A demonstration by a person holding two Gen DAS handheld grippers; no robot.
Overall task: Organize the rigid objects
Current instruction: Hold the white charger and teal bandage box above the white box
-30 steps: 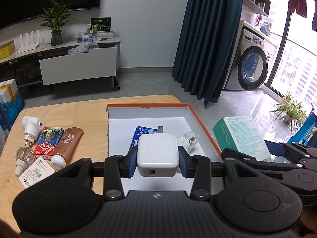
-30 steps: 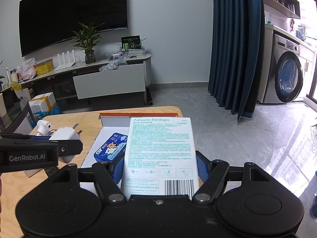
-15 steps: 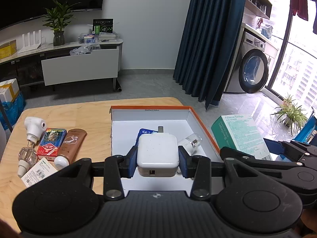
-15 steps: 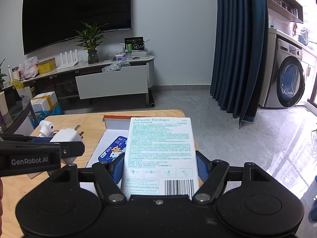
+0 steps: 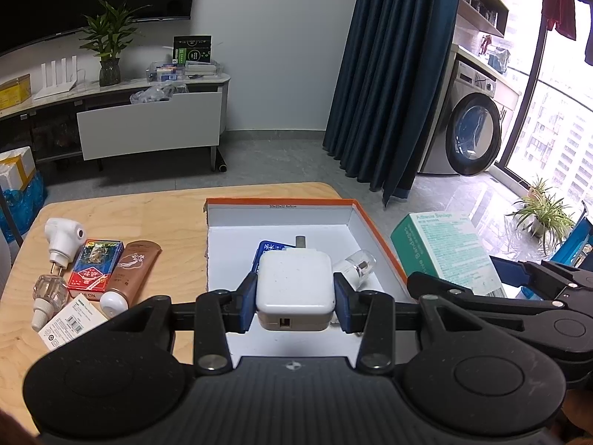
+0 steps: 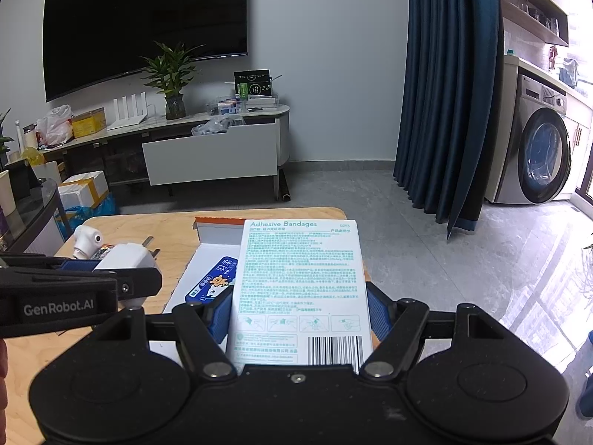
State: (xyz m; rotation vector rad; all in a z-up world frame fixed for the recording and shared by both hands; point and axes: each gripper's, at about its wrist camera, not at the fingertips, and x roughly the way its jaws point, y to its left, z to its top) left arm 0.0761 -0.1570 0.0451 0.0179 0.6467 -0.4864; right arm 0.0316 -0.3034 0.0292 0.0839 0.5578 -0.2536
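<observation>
My left gripper is shut on a white power adapter, held above the orange-rimmed white box. Inside the box lie a blue pack and a clear glass bulb. My right gripper is shut on a white and green adhesive bandages box, raised just right of the orange-rimmed box; the bandages box also shows at the right in the left wrist view. The adapter and the left gripper's arm appear at the left in the right wrist view.
On the wooden table left of the box lie a white plug-in device, a card pack, a brown tube, a clear refill bottle and a white carton. Beyond are a TV cabinet, curtain and washing machine.
The table and box have slid slightly rightward in both wrist views. Both grips are unchanged.
</observation>
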